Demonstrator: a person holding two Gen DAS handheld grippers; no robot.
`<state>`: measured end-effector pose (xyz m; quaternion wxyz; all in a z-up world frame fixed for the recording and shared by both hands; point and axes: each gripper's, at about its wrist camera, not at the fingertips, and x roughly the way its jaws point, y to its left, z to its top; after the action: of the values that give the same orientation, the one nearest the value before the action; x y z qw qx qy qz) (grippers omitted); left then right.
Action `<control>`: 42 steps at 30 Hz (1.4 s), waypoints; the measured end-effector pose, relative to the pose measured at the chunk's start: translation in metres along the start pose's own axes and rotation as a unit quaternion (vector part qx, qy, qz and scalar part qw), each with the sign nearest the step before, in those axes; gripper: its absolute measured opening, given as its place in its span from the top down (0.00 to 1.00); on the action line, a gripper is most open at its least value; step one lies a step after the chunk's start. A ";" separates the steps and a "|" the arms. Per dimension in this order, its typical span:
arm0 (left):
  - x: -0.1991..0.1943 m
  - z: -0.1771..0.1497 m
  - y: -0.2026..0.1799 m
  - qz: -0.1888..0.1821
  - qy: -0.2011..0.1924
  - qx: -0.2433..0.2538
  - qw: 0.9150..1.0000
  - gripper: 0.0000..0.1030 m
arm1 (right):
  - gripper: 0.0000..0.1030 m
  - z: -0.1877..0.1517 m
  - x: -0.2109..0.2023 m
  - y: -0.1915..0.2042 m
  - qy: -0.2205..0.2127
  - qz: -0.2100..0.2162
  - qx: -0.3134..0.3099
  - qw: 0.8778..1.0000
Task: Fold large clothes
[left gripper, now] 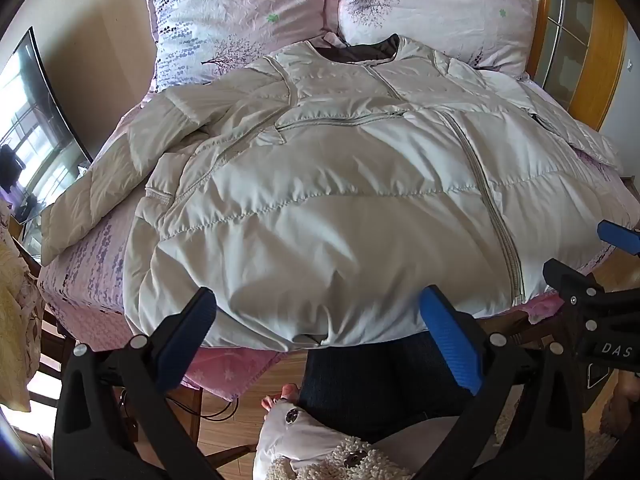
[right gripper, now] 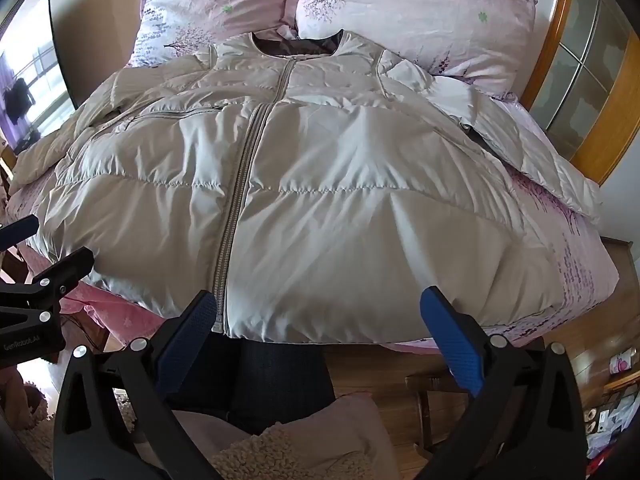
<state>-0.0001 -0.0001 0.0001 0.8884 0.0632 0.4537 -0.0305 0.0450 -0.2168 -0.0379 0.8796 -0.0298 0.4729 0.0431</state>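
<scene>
Puffer jacket point(left gripper: 320, 200) spread flat, front up, zipped, on bed point(left gripper: 88, 300), collar toward pillows point(left gripper: 240, 12); sleeves out sideways, ready for folding. Left tool point(left gripper: 316, 332) and right tool point(right gripper: 318, 332) above hem, jaws wide apart, gripping nothing.

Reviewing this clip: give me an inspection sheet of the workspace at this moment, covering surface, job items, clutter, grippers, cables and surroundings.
Surface: bed with pink floral sheet.
Job's things: white padded jacket lying flat, front up, zip closed, collar toward two pillows; sleeves spread to the sides; hem at the near edge.
Clutter: nothing seen on the bed beyond the pillows.
Grippers: left gripper open, above the hem, holding nothing; right gripper open, above the hem, holding nothing.
Cables: dark cable on the floor under the bed edge.
Surroundings: wooden floor, screen at left, wooden-framed glass door at right.
</scene>
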 end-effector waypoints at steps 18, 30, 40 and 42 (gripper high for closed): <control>-0.001 0.000 -0.001 0.000 0.000 0.000 1.000 0.02 | 0.01 0.001 0.000 0.000 -0.001 -0.001 0.000 1.000; -0.001 0.000 -0.001 -0.001 0.000 -0.001 1.000 0.02 | 0.01 0.001 -0.001 0.000 -0.002 -0.001 0.000 1.000; 0.000 0.000 0.000 -0.002 0.000 -0.001 1.000 0.02 | 0.01 0.002 -0.001 0.000 -0.002 -0.001 0.000 1.000; 0.000 0.000 0.000 -0.002 0.001 -0.001 1.000 0.02 | 0.01 0.002 -0.002 0.000 -0.002 -0.001 0.000 1.000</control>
<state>-0.0001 0.0000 0.0000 0.8880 0.0612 0.4546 -0.0321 0.0456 -0.2164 -0.0356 0.8806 -0.0296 0.4711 0.0424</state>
